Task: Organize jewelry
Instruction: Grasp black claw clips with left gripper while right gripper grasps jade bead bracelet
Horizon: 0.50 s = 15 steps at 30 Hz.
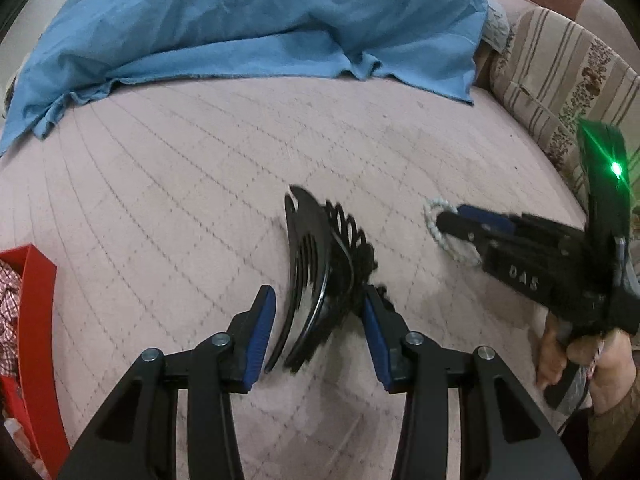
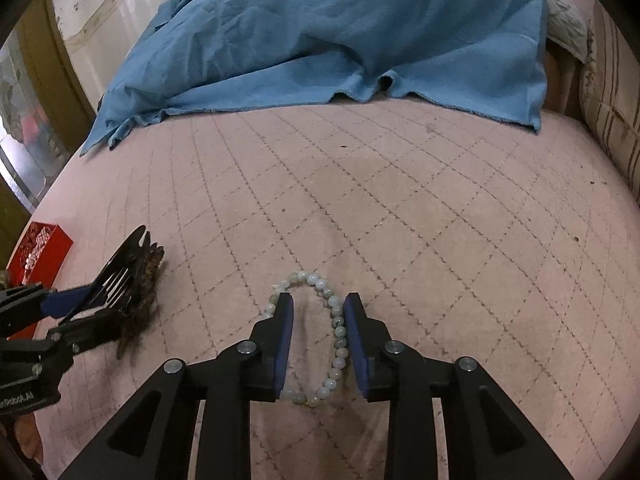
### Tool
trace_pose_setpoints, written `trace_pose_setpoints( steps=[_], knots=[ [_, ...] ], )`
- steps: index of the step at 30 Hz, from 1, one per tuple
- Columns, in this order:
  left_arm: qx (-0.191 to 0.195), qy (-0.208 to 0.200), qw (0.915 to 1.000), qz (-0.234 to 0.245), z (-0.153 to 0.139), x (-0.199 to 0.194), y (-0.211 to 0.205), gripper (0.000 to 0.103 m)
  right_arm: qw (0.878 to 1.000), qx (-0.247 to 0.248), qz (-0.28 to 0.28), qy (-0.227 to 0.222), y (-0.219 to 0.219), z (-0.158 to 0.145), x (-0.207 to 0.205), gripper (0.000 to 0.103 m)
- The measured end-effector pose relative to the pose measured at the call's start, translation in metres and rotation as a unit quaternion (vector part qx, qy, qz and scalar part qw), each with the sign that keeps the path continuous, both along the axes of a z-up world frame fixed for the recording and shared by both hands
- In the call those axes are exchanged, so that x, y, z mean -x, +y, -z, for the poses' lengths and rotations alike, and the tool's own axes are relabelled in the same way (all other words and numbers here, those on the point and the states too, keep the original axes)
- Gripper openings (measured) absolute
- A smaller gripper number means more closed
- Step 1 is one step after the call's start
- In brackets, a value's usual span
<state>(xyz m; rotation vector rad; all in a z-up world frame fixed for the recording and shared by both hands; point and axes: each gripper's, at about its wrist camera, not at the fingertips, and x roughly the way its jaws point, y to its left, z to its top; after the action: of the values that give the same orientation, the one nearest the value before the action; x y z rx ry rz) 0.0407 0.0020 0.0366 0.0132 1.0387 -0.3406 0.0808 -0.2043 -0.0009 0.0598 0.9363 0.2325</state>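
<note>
A black claw hair clip (image 1: 308, 248) with a lacy black piece under it lies on the pink quilted bed cover (image 1: 180, 180). My left gripper (image 1: 318, 320) stands open around the clip's near end, a blue pad on each side; I cannot tell if the right pad touches it. The right wrist view shows the same clip (image 2: 136, 264) and left gripper (image 2: 106, 304) at far left. A pale green bead bracelet (image 2: 338, 328) lies flat on the cover. My right gripper (image 2: 318, 308) is open over it, the bracelet's right strand between the pads and its left strand under the left finger.
A red box (image 1: 36, 304) with small items sits at the bed's left edge. A crumpled blue cloth (image 1: 260, 20) covers the far side. A striped cushion (image 1: 560, 68) stands at the right. A person's hand (image 1: 600, 364) holds the right gripper (image 1: 452, 220).
</note>
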Motion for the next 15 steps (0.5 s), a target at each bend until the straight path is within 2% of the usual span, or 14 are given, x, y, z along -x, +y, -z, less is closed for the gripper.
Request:
trace_pose_setpoints(
  steps=[7, 11, 15],
  knots=[
    [0.037, -0.006, 0.9993, -0.001, -0.015, 0.0, 0.011, 0.043, 1.0, 0.001, 0.003, 0.003, 0.001, 0.0, 0.0, 0.03],
    [-0.008, -0.014, 0.9994, 0.032, -0.013, -0.002, -0.011, 0.048, 1.0, 0.001, 0.004, 0.003, 0.001, 0.001, -0.001, 0.03],
    [-0.031, -0.01, 0.9989, 0.032, -0.004, -0.011, -0.021, 0.049, 1.0, 0.003, 0.004, 0.002, 0.002, 0.001, 0.0, 0.03]
  ],
)
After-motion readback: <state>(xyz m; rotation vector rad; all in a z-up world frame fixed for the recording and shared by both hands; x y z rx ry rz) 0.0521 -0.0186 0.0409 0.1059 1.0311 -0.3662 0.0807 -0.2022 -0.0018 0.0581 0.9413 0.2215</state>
